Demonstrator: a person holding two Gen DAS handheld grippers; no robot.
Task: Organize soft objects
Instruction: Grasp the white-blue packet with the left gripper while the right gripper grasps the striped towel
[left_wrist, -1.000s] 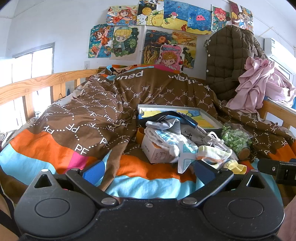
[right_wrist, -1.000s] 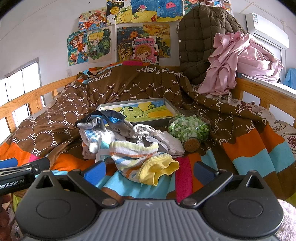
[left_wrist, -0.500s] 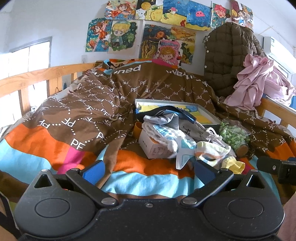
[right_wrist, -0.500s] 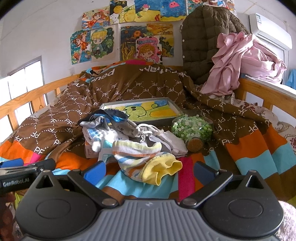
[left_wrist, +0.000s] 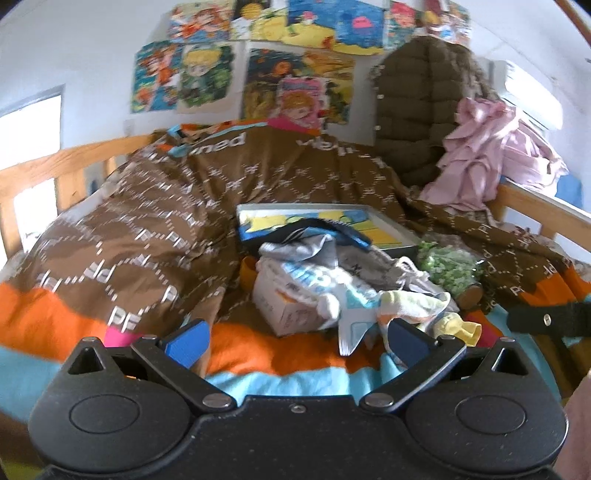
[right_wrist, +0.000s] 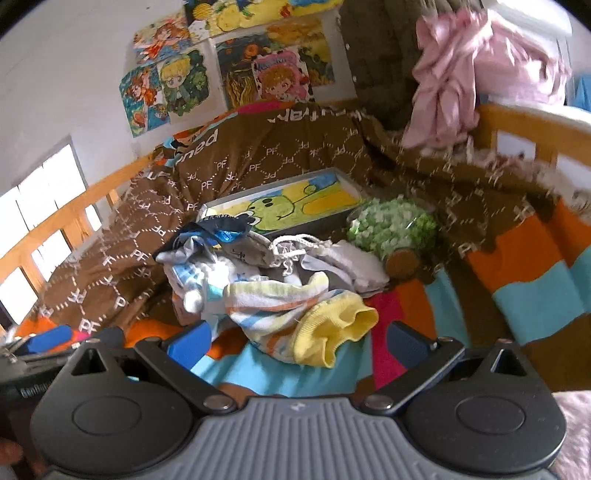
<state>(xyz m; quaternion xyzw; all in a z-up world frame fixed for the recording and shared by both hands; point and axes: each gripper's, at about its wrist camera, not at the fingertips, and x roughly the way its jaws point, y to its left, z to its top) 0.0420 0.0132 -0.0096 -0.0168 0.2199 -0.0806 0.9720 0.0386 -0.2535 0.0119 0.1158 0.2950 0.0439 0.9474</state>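
One jar (right_wrist: 393, 230), one tray (right_wrist: 345, 214).

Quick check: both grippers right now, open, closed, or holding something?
Left gripper: open, holding nothing, short of the sock pile.
Right gripper: open, holding nothing; the yellow-cuffed sock lies between its fingers, ungripped.

The left gripper (left_wrist: 295, 341), spread wide and empty, faces a sock pile (left_wrist: 354, 273) on the blanket (left_wrist: 147, 229).

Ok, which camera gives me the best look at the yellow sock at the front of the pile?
The right wrist view: the yellow sock lies close and unobstructed between the open fingers of the right gripper, its ruffled cuff clear. In the left wrist view it is small, blurred, off right and partly hidden behind a finger of the left gripper.
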